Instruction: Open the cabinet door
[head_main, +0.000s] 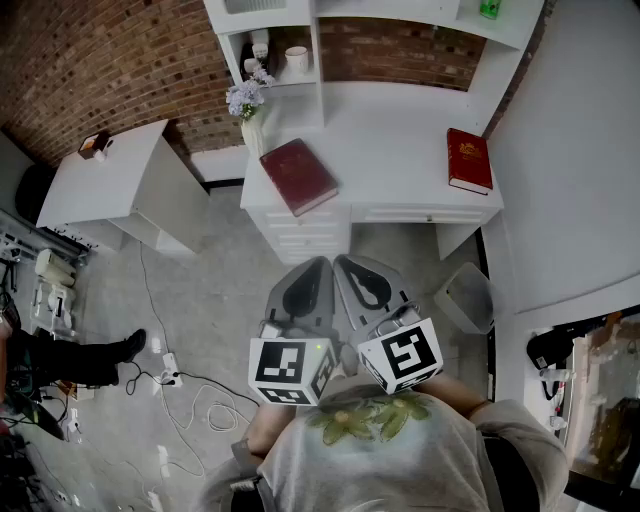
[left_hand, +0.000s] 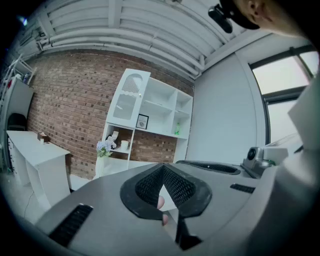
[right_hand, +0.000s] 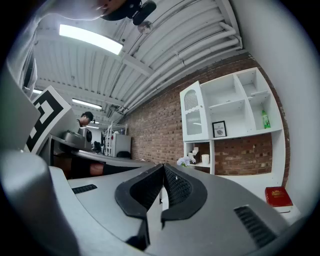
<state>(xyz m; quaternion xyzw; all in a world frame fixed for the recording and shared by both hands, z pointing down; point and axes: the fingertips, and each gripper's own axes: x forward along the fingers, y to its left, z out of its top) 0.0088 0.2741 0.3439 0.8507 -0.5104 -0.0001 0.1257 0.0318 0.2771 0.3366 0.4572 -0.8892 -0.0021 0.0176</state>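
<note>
Left claw (left_hand: 162, 168): jaws closed, the ribbed pads meeting at the tips with nothing held between them. Right claw (right_hand: 162, 167): jaws likewise closed tip to tip and empty. In the head view both claws are held side by side just in front of the person's chest, pointing toward 12 o'clock. Their tips nearly touch each other, and each marker cube (head_main: 290, 369) sits at the 6 o'clock end. The cabinet door (left_hand: 128, 97) is the white panel with an arched slatted window. It covers the upper left compartment of the shelf unit (right_hand: 235, 107) and lies flat against its frame, closed. From the left claw the door stands at 11 o'clock, well apart from the jaw tips. From the right claw it stands at 1 o'clock, also well apart. Neither claw touches the door or the shelf unit. The shelf unit rises from the far edge of a white surface (head_main: 400, 130), which lies between the claws and the door. On that surface a red book (head_main: 298, 176) lies at 11 o'clock from the claws, and a second red book (head_main: 469, 160) lies at 1 o'clock. A flower vase (head_main: 248, 102) stands at the surface's left far corner, below the door. The door's handle cannot be made out.
</note>
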